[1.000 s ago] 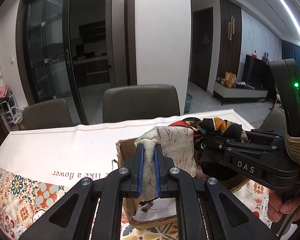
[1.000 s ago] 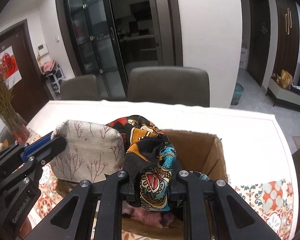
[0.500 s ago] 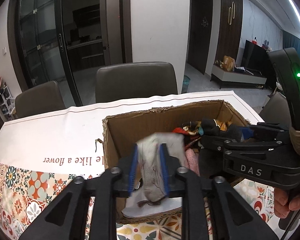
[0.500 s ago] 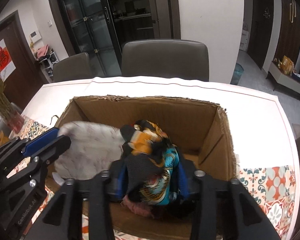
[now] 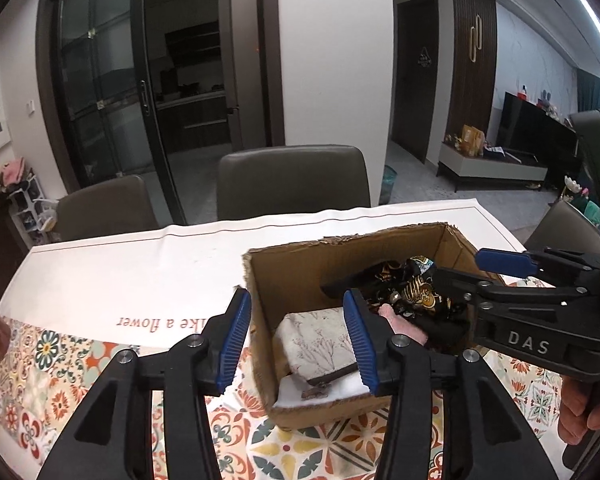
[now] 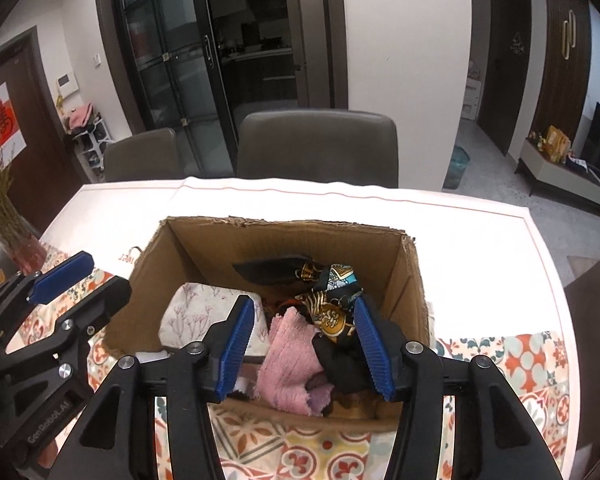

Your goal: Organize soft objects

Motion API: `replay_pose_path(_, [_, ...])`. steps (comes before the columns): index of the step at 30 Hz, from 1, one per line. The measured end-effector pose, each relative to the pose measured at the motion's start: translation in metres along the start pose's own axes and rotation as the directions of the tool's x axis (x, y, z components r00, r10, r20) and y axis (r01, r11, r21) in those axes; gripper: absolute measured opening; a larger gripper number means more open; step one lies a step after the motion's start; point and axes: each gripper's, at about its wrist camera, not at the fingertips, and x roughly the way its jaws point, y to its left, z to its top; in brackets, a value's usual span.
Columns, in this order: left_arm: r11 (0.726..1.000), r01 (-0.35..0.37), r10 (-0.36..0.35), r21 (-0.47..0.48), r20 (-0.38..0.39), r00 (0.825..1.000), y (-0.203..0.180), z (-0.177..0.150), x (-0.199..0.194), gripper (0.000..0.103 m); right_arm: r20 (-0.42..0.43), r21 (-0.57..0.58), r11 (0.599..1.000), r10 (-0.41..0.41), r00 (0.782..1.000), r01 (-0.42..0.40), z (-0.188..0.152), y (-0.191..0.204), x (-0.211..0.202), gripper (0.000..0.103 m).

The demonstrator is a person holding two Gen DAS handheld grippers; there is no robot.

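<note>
An open cardboard box (image 5: pixel 300 264) (image 6: pixel 284 244) stands on the table. In it lie a beige pouch with a twig print (image 5: pixel 318 340) (image 6: pixel 204 312), a colourful patterned scarf (image 5: pixel 416 286) (image 6: pixel 334 296) and a pink fluffy cloth (image 6: pixel 288 356) (image 5: pixel 400 322). My left gripper (image 5: pixel 298 338) is open and empty, its jaws astride the box's near left wall above the pouch; it also shows in the right wrist view (image 6: pixel 82 280). My right gripper (image 6: pixel 304 342) is open and empty above the scarf and pink cloth; it also shows in the left wrist view (image 5: pixel 412 276).
The table has a white cloth with red lettering (image 5: pixel 156 322) and a patterned tile border (image 5: pixel 48 360). Two grey chairs (image 6: pixel 316 144) stand behind the table. A vase with dried stems (image 6: pixel 8 224) is at the far left.
Both grippers have lowered their loads into the box and opened. The pouch and the scarf now lie inside the box, let go.
</note>
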Motion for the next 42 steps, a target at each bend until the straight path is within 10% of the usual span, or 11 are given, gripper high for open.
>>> replay_pose_path(42, [0.993,-0.104,0.112,-0.05,0.204,0.972,0.005,-0.069,-0.204,0.071,0.287,0.096,0.986,-0.158,0.945,0.135,-0.101,0.056,-0.217,0.064])
